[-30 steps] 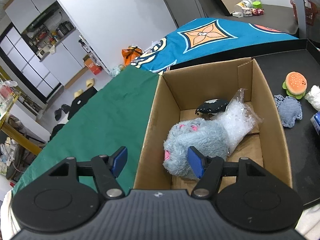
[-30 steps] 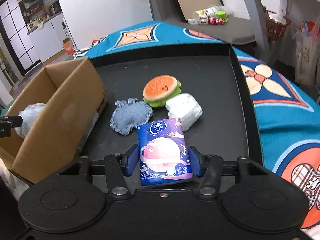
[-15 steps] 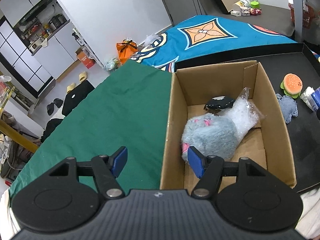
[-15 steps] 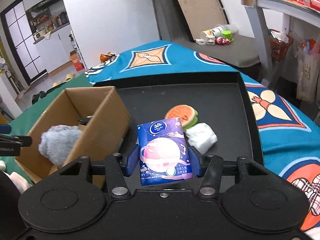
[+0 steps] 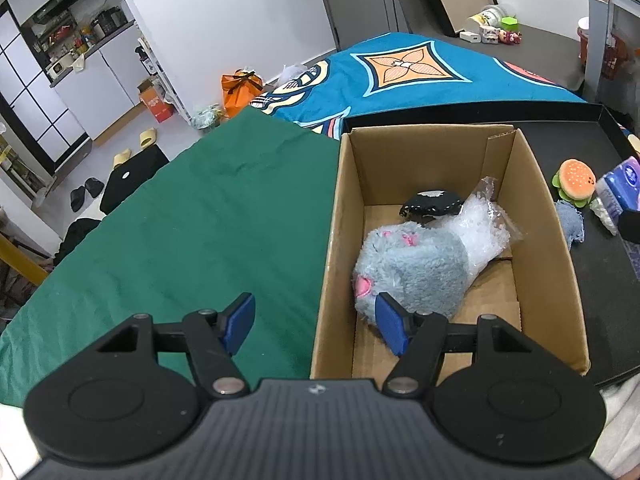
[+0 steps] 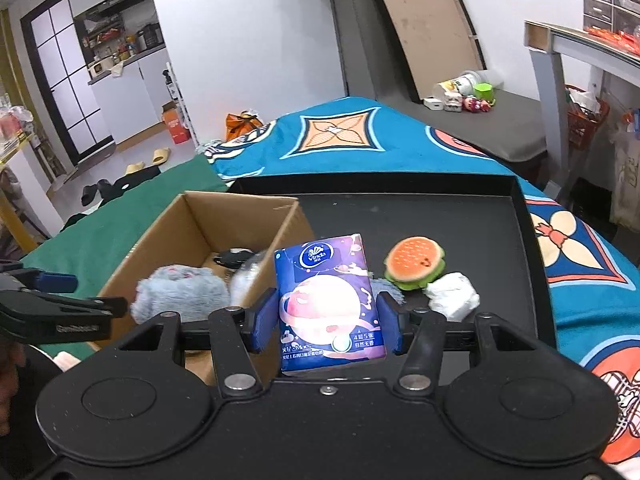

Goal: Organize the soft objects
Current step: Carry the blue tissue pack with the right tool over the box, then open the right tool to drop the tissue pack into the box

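R gripper [image 6: 327, 322] is pinching a purple-blue tissue pack [image 6: 329, 300] between its blue pads, one pad pressing each long side; the pack is sitting upright in the jaws, held in the air above the black tray [image 6: 472, 224] & just right of the cardboard box [image 6: 160, 236]. In the L wrist view the same pack is showing at the far right edge, off the tray.

L gripper [image 5: 316, 318] is hovering w/ jaws spread & nothing between them; it is straddling the box's left wall, one pad over the green cloth [image 5: 180, 216], the other over the box interior.

Inside the box: a grey-blue fluffy plush [image 5: 412, 272] w/ pink spots is lying near the front, a bubble-wrap bag [image 5: 484, 224] is leaning against it on the right, & a small black object [image 5: 432, 205] is sitting behind both.

On the tray, right of the box: a burger plush [image 6: 416, 258], a crumpled white bundle [image 6: 452, 296] just in front of it, & a blue knitted piece [image 5: 570, 228] near the box wall, mostly hidden behind the pack in the R view.

A teal patterned blanket [image 6: 360, 140] is covering the surface beyond the tray.
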Tool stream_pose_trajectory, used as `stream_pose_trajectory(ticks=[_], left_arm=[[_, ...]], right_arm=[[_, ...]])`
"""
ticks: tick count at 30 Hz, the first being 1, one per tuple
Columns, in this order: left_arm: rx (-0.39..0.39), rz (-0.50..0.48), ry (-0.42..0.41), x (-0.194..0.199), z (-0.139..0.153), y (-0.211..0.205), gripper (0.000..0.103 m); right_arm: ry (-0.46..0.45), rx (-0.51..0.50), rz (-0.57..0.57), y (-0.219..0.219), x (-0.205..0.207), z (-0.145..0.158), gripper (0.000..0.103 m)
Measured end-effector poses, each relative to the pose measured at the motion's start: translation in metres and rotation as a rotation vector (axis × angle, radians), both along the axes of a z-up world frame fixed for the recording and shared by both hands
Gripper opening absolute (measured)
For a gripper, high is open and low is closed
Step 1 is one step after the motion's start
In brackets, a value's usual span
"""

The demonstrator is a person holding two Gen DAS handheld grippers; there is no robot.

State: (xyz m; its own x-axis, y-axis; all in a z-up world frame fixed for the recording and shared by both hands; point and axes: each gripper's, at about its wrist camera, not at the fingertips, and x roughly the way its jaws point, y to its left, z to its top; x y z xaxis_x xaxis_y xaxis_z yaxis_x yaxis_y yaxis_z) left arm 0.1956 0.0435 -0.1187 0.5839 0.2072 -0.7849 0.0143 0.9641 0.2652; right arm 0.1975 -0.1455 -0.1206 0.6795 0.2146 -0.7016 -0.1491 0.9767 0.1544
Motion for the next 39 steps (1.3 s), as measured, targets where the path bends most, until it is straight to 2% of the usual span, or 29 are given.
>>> stream_pose_trajectory(ticks=[12, 18, 21, 23, 27, 29, 31, 33, 39], left_arm=[[-0.093, 0.033, 0.019, -0.001, -0.003, 0.018, 0.061], [-0.125, 0.040, 0.047, 0.000, -0.008, 0.023, 0.054], [-0.137, 0.045, 0.067, 0.001, -0.011, 0.026, 0.039], [-0.146, 0.054, 0.076, 0.002, -0.012, 0.029, 0.025], [-0.168, 0.042, 0.070, 0.000, -0.012, 0.031, 0.015], [-0.165, 0.030, 0.062, -0.002, -0.011, 0.029, 0.014], [-0.167, 0.024, 0.056, -0.004, -0.010, 0.028, 0.014], [-0.171, 0.025, 0.050, -0.005, -0.009, 0.029, 0.014], [-0.166, 0.014, -0.007, -0.011, -0.001, 0.028, 0.018]], right_arm=[[-0.019, -0.023, 0.028, 0.035, 0.004, 0.013, 0.052], [-0.034, -0.045, 0.055, 0.057, 0.007, 0.019, 0.052], [-0.037, -0.048, 0.061, 0.065, 0.008, 0.019, 0.052], [-0.038, -0.048, 0.064, 0.070, 0.009, 0.019, 0.052], [-0.040, -0.039, 0.064, 0.076, 0.011, 0.021, 0.053], [-0.032, -0.031, 0.068, 0.078, 0.012, 0.021, 0.055], [-0.016, -0.029, 0.077, 0.078, 0.012, 0.018, 0.063], [-0.022, -0.046, 0.058, 0.076, 0.009, 0.017, 0.075], [-0.008, -0.063, 0.032, 0.067, 0.005, 0.015, 0.086]])
